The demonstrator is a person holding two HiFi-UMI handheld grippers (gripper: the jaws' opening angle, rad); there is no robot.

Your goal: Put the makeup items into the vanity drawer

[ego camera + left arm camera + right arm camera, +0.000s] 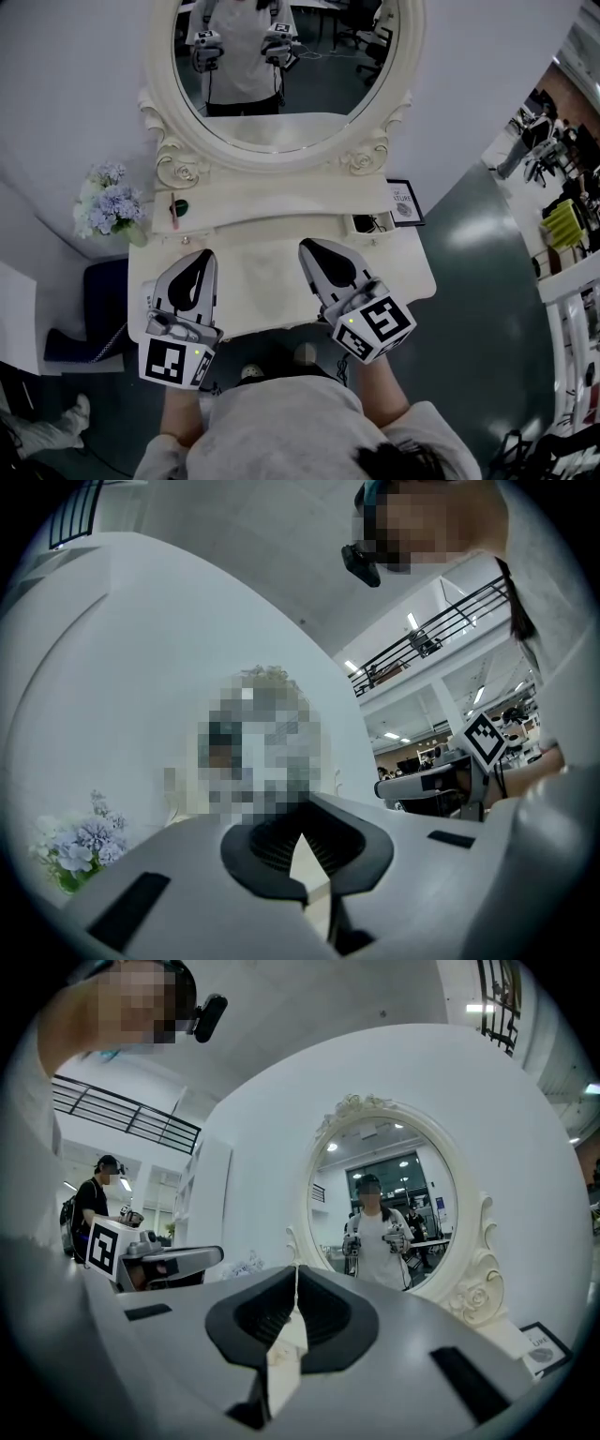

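The white vanity table (281,246) stands below its oval mirror (281,66), and I see no open drawer. A thin pink makeup stick (173,210) and a small dark round item (182,206) lie on the raised back shelf at the left. A small dark item (372,223) lies on that shelf at the right. My left gripper (206,253) hovers over the left of the tabletop, shut and empty. My right gripper (305,244) hangs over the middle, also shut with nothing in it. Each gripper view shows its own jaws closed together, left (302,833) and right (297,1269).
A bunch of pale blue flowers (108,208) stands at the table's left end. A small framed picture (405,202) leans at the right end. A dark blue stool (94,300) sits on the floor to the left. The mirror reflects the person holding both grippers.
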